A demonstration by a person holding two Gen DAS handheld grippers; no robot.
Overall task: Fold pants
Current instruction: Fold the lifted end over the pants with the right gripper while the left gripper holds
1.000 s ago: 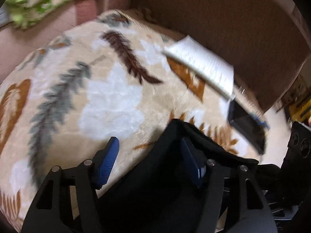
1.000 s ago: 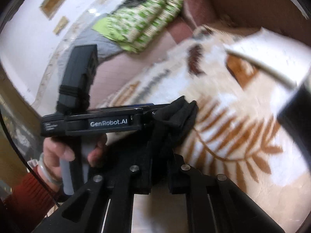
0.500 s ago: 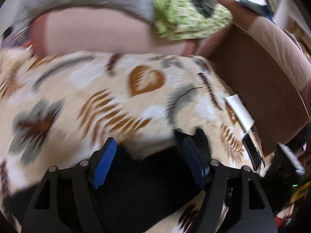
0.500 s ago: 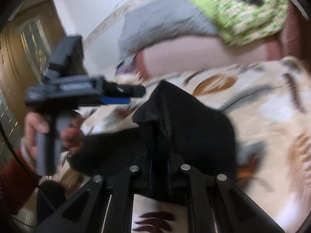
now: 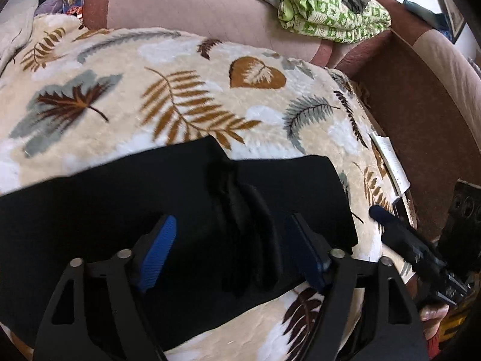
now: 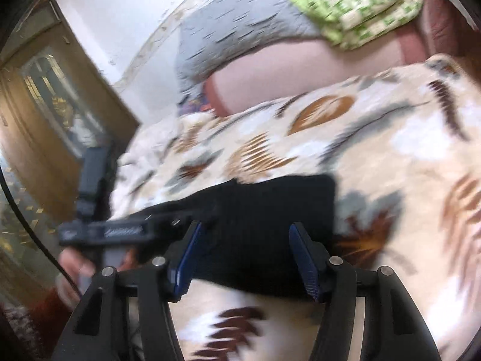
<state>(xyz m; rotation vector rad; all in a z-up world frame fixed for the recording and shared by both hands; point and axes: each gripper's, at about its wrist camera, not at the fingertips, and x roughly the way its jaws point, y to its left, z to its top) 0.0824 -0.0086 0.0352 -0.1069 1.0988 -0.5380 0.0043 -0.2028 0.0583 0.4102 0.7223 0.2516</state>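
Observation:
The black pants [image 5: 126,210] lie spread on the leaf-patterned blanket [image 5: 180,90], with a bunched ridge of cloth down their middle. My left gripper [image 5: 231,249] is open just above that ridge, its blue pads apart and holding nothing. In the right wrist view the pants [image 6: 270,219] lie flat, and my right gripper [image 6: 249,258] is open over their near edge, empty. The left gripper's body [image 6: 102,228] shows at the left there; the right gripper's body [image 5: 421,255] shows at the right edge of the left wrist view.
A green patterned cloth [image 5: 330,15] and a grey quilt [image 6: 240,36] are piled on the pink bedding behind. A brown headboard panel [image 5: 421,120] runs along the right. A white booklet [image 5: 390,162] lies at the blanket's right edge. A wooden cabinet [image 6: 54,105] stands left.
My right gripper was shut on a corner of the pants and has let go; its jaws now stand open. The pants have dropped flat onto the blanket. Both grippers swung leftward.

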